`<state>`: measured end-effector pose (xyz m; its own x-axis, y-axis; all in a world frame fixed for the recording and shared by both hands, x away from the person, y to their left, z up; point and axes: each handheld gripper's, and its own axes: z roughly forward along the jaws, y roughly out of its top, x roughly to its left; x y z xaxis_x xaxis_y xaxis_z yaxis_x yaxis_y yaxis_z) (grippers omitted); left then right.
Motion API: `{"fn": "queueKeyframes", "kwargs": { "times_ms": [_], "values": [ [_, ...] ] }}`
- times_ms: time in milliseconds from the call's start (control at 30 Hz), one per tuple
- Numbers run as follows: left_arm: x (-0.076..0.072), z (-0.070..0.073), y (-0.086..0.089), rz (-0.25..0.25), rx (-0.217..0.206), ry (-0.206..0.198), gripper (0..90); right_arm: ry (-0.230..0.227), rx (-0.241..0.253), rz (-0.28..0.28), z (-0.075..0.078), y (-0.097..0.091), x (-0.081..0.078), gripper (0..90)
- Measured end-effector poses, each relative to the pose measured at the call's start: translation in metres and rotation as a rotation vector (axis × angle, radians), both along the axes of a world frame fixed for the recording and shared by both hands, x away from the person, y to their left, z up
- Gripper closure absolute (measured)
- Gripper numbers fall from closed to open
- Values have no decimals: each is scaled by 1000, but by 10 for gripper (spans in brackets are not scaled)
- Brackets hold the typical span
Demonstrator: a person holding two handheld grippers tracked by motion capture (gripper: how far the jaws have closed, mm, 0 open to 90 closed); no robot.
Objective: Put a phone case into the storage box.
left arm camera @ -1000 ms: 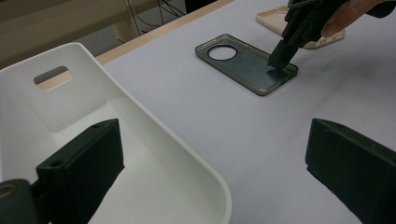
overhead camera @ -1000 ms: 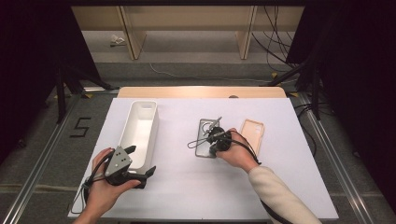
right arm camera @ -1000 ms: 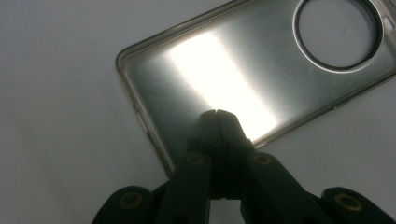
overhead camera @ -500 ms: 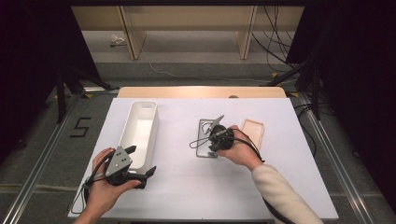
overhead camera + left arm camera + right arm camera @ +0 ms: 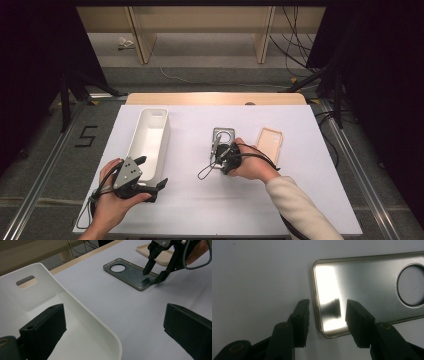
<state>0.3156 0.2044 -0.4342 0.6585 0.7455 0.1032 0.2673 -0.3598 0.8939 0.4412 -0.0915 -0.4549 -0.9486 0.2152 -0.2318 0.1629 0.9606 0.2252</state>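
The right gripper (image 5: 216, 150) is being held over the grey phone case (image 5: 223, 137) on the desk (image 5: 310, 200), jaws just opened, straddling its short edge without pressing.

A black "5" (image 5: 87, 136) is marked on the floor left of the table.
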Motion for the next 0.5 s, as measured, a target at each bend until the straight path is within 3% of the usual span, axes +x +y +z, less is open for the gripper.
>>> {"fn": "queueKeyframes", "kwargs": {
  "times_ms": [500],
  "values": [
    [0, 0, 0, -1, 0, 2, 37, -19, -64, 39, -3, 9, 2, 601]
  ]
}}
